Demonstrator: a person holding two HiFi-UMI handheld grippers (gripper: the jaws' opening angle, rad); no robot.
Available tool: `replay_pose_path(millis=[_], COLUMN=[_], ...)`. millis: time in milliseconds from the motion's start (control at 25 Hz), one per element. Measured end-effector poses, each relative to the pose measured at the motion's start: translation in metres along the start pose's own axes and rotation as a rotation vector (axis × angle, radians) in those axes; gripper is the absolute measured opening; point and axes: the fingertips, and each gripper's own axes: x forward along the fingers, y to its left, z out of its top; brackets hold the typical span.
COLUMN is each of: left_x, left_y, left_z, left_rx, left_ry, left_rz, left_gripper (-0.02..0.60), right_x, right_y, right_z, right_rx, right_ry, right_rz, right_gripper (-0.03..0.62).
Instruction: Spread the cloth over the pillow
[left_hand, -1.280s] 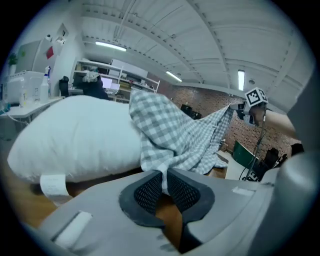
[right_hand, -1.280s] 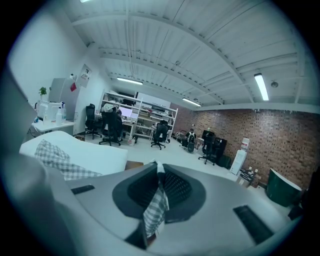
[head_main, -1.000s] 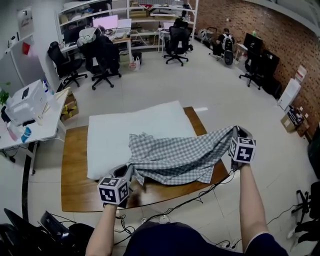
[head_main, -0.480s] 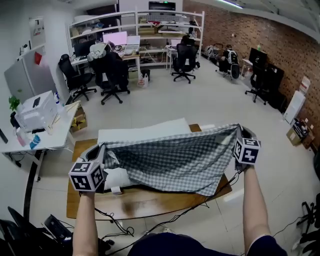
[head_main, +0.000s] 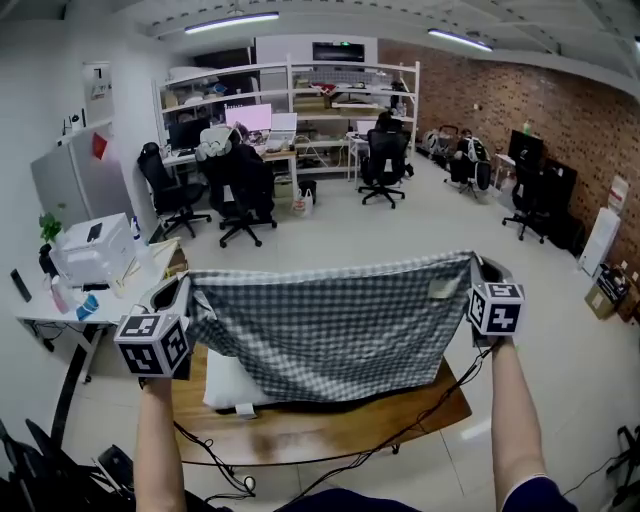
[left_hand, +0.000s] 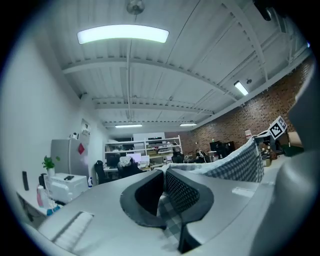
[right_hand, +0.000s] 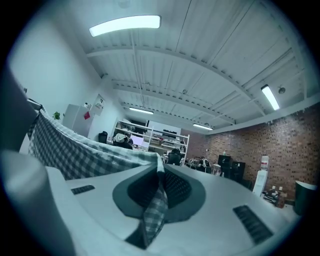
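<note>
The checked cloth (head_main: 330, 325) hangs stretched wide in the air between your two grippers. The white pillow (head_main: 225, 385) shows under its lower left edge, on the wooden table (head_main: 330, 430). Your left gripper (head_main: 183, 293) pinches one top corner and your right gripper (head_main: 477, 268) the other, both with jaws clamped narrowly on fabric.

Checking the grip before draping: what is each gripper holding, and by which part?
The checked cloth: the left gripper pinches its top left corner in its jaws, the right gripper its top right corner.
</note>
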Motion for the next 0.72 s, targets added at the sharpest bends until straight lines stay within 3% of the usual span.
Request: replay_pose_path(millis=[280, 720], left_x=[-0.018, -0.035], left_y=[0.024, 0.035], left_z=[0.059, 0.07], left_rx=[0.065, 0.101], left_ry=[-0.071, -0.058], left_rz=[0.065, 0.115], left_gripper=[0.02, 0.02], right_x=[0.006, 0.02], right_y=[0.012, 0.02], right_z=[0.048, 0.08], right_rx=[-0.014, -0.03], right_ry=[-0.072, -0.128], right_rz=[0.051, 0.093], right_gripper=[0.031, 0.031])
